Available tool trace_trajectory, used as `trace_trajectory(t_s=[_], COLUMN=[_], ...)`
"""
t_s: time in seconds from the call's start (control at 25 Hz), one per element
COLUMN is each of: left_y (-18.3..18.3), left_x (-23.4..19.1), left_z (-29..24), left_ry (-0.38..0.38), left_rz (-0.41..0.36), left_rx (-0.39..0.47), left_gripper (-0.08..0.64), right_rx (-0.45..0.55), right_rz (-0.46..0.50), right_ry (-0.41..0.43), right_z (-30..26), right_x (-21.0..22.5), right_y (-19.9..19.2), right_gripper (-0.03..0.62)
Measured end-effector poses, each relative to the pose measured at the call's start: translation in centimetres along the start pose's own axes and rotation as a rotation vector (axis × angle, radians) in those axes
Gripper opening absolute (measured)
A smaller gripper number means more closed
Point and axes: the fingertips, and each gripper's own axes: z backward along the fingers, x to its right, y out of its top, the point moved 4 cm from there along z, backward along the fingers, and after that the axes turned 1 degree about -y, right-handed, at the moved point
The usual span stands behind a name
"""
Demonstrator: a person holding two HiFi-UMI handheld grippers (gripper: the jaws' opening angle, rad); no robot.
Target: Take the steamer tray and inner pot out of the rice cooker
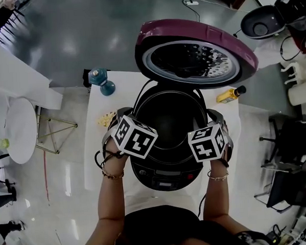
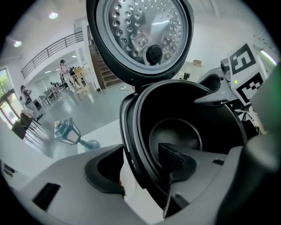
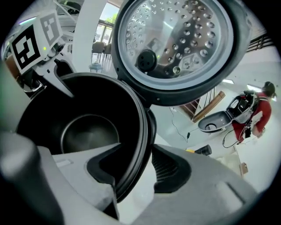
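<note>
Furthest left on the white table (image 1: 100, 148) stands a teal ornament (image 1: 102, 80), well apart from the work. My left gripper (image 2: 139, 165) is half spread and straddles the inner pot (image 1: 170, 118) at its left rim. One pad is inside, and the outer pad (image 2: 105, 171) shows a sliver of white between itself and the rim, so I read no pinch yet. The pot sits in the rice cooker (image 1: 166, 177) and looks empty; I see no steamer tray in it or anywhere on the table. The lid (image 1: 193, 56) stands open just behind and above. My right gripper (image 3: 134, 171) straddles the opposite rim the same way, with a gap at its outer pad (image 3: 169, 171). A yellow bottle (image 1: 231, 94) lies beyond it. If one side bites before the other, or only onto the thin lip, I expect the smooth pot to tilt and slide off a pad. A lift straight up could knock it into the overhanging lid. If the pot snags, the cooker could drag across the table. I can read no brand: the marker cubes (image 1: 135, 137) carry only black-and-white squares, and the front panel is too dark.
</note>
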Motion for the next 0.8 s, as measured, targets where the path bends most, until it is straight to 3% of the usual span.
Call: trace_trajectory(t_s=[0.48,0.68,0.8], left_y=[1.5,1.8,2.0], left_x=[0.3,1.0,1.2], left_z=[4.1,6.4,7.9], left_ry=[0.054,0.103,0.131], left_rz=[-0.033,-0.063,-0.046], left_rx=[0.111,0.16,0.206], left_gripper=[0.207,0.082,0.055], right_rx=[0.167,0.255,0.313], right_rz=[-0.084,-0.086,-0.104], right_ry=[0.013,-0.027,-0.045], right_z=[3.9,6.7,8.2], right_x=[0.4,0.5,0.7], right_y=[1.4,2.3,2.7], right_gripper=[0.079,0.063,0.054])
